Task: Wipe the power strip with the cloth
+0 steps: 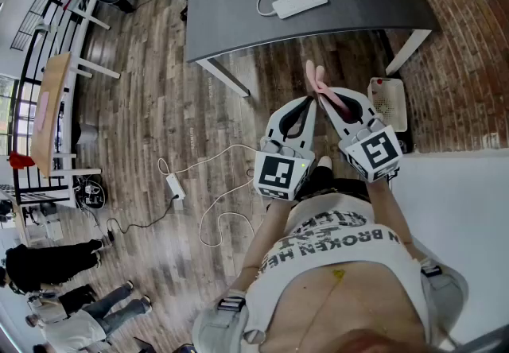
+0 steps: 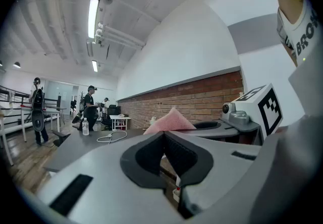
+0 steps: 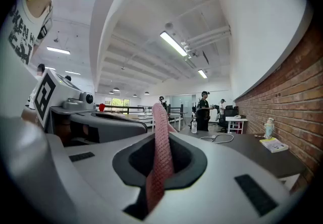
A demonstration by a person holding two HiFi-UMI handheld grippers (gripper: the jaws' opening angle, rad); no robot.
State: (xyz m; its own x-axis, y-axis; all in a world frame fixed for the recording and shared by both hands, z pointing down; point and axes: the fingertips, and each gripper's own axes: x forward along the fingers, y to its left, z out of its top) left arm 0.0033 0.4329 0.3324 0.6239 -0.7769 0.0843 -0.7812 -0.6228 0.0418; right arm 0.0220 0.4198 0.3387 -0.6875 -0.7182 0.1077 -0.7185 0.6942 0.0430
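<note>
Power strip (image 1: 300, 2): on the table (image 1: 358, 1), mid-way | my right gripper (image 1: 328, 94): pinching the cloth (image 3: 162, 117) | my left gripper (image 2: 164, 140): closed, empty

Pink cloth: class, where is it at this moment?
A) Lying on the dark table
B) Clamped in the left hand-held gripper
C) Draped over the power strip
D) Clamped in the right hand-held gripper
D: in the right gripper view the cloth stands pinched between the jaws of the right hand-held gripper, while the left hand-held gripper is shut on nothing.
</note>
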